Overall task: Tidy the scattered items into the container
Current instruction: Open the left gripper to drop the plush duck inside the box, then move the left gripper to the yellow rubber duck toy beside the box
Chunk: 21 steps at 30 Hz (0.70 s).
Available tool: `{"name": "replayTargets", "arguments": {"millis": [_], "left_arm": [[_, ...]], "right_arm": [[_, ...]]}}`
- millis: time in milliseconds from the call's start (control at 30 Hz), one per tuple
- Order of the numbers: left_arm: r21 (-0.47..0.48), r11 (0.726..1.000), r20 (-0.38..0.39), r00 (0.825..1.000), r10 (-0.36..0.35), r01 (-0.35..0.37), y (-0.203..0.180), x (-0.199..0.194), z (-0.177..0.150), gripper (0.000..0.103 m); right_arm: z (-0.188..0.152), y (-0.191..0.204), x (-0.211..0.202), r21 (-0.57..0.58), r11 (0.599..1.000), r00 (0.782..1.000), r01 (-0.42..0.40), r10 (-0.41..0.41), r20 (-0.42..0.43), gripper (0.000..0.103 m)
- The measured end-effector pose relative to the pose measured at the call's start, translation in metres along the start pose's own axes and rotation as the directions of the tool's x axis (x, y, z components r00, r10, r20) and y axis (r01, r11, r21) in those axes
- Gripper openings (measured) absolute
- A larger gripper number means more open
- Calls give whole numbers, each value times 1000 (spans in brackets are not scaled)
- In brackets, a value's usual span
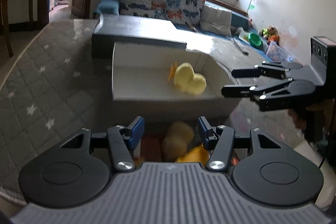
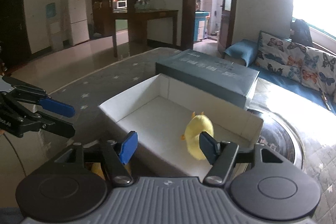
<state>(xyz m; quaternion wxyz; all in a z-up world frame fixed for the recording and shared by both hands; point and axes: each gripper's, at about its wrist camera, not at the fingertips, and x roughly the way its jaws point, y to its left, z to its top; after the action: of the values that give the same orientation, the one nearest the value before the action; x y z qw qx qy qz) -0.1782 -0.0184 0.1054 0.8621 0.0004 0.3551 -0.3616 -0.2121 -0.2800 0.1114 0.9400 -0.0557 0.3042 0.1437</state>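
- Inside the white box (image 2: pixel 126 91), near its right end, the yellow plush duck (image 2: pixel 199 125) lies on its side, so this one item is already tidied.
- Right gripper (image 2: pixel 168 140) hovers over the near wall of the box; its jaws stand clearly apart and hold nothing. I judge it has finished with the duck.
- Left gripper (image 1: pixel 171 127) is low in front of the box, jaws drawn close with nothing between them. Below it, more soft toys (image 1: pixel 178 140), brownish and orange, are waiting on the grey star mat (image 1: pixel 42 77). Probably it is aimed there for the next pick.
- The dark lid (image 2: pixel 210 70) stands behind the box, which keeps the opening free.
- Pale printed characters are on the lid, too blurred to read.
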Motion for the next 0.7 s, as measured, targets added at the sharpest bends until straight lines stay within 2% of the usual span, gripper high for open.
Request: {"name": "replayTargets", "arguments": {"millis": [267,467,633,700], "left_arm": [[111,994,-108,994,13,-1,-8,-5,-33,56],[114,992,-154,988,-33,51,-16,2,-51,58],[86,995,-181,983,-34,50,-17,18,-59,58],[73,996,-185,982,-37,51,-16,23,-59,58]], "right_arm": [[-18,15,-4,-29,997,997,-73,72,-38,70],[-27,28,4,-56,989,988,-138,133,-82,70],[-30,35,9,-93,982,982,-162,150,-118,67],[-31,35,12,-89,982,979,-169,157,-128,63]]}}
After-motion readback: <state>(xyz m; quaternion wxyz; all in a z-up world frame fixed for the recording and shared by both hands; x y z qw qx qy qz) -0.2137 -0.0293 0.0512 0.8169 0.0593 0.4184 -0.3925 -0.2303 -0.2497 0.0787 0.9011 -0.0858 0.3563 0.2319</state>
